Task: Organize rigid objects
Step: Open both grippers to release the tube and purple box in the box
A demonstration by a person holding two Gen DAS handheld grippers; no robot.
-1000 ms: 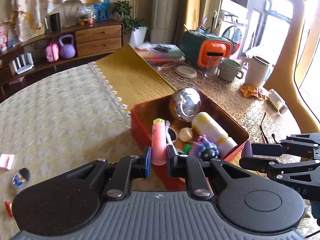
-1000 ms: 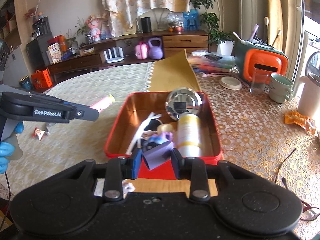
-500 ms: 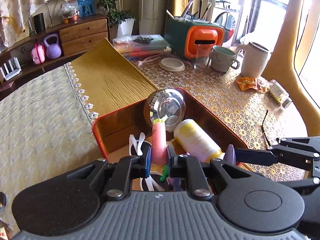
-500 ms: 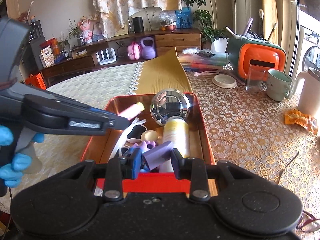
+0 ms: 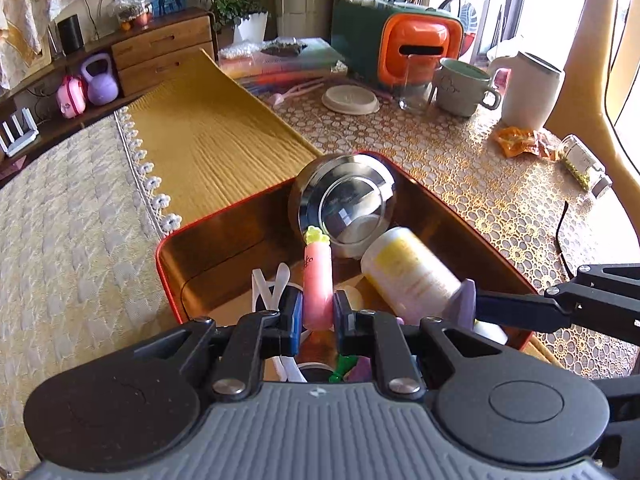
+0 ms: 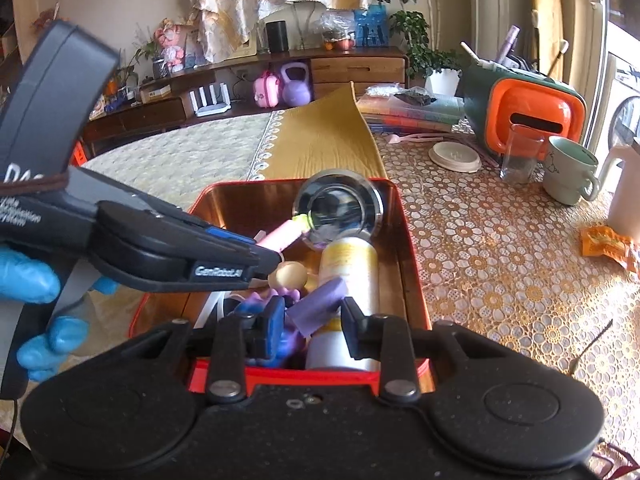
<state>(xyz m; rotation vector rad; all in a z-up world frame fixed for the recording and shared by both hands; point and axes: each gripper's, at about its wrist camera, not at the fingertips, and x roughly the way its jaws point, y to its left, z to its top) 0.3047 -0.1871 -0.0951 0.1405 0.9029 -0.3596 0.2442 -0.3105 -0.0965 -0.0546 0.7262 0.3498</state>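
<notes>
A red tin box [image 5: 224,216] [image 6: 412,248] stands on the table and holds a shiny steel bowl [image 5: 344,204] [image 6: 340,204], a pale yellow bottle [image 5: 408,272] [image 6: 352,264], white strips and small toys. My left gripper [image 5: 316,312] is shut on a pink tube with a green tip [image 5: 318,284] [image 6: 284,236] and holds it over the box. My right gripper [image 6: 308,320] has its jaws spread wider than the purple block [image 6: 320,304] [image 5: 462,302] lying tilted between them, over the box's near end.
A yellow mat [image 5: 208,140] lies beyond the box. An orange and green appliance [image 5: 400,52], a glass [image 6: 520,152], a mug [image 5: 460,86], a white jug [image 5: 528,92], a round lid [image 5: 350,100] and a small jar [image 5: 584,162] stand at the right.
Both grippers have moved in over the box. My right gripper's jaws have spread apart from the purple block. The left still holds the pink tube.
</notes>
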